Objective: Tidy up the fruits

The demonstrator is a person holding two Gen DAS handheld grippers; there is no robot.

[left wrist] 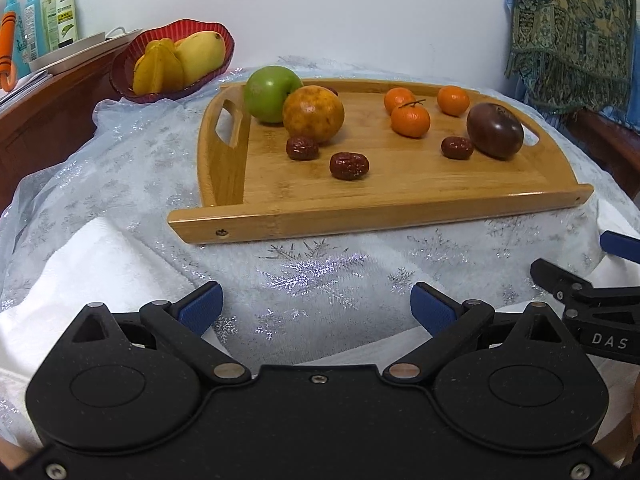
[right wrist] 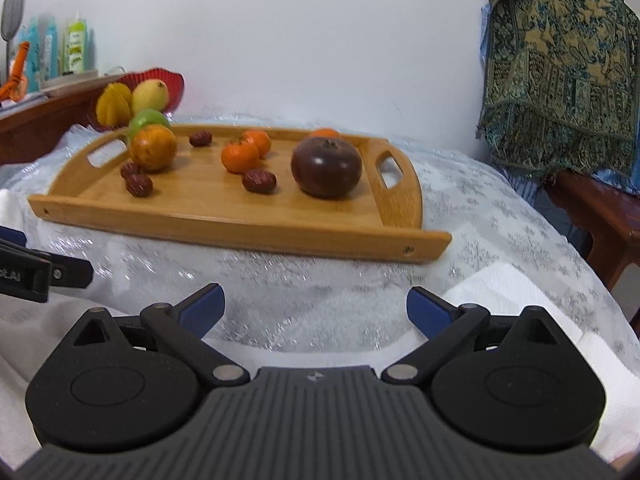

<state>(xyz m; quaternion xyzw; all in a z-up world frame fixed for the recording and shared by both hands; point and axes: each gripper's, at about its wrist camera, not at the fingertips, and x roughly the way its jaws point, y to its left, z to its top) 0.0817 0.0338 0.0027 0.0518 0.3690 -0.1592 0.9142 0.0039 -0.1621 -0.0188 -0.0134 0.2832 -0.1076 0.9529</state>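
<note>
Two wrist views of a cloth-covered table, read from largest thing to smallest. A wooden tray sits toward the table's far edge. A red bowl stands off the tray's far-left corner, holding a mango and a starfruit.

On the tray, a green apple occupies the far-left corner, touching a mottled orange just in front of it. A dark purple fruit lies by the right handle. Three tangerines cluster along the far edge, right of centre. Of the dates, two lie near the orange, one beside the purple fruit, and the right view shows a fourth at the far edge.

I hold the left gripper and the right gripper low over the cloth near the table's front edge, well short of the tray. Both sets of jaws stand wide apart and hold nothing.

As I judge it, the fruit lies loosely mixed on the tray. This fits either sorting still to be done or a spread meant to stay. Neither gripper is committed to any piece. Any pick I make would need a forward reach over the tray's front rim.
</note>
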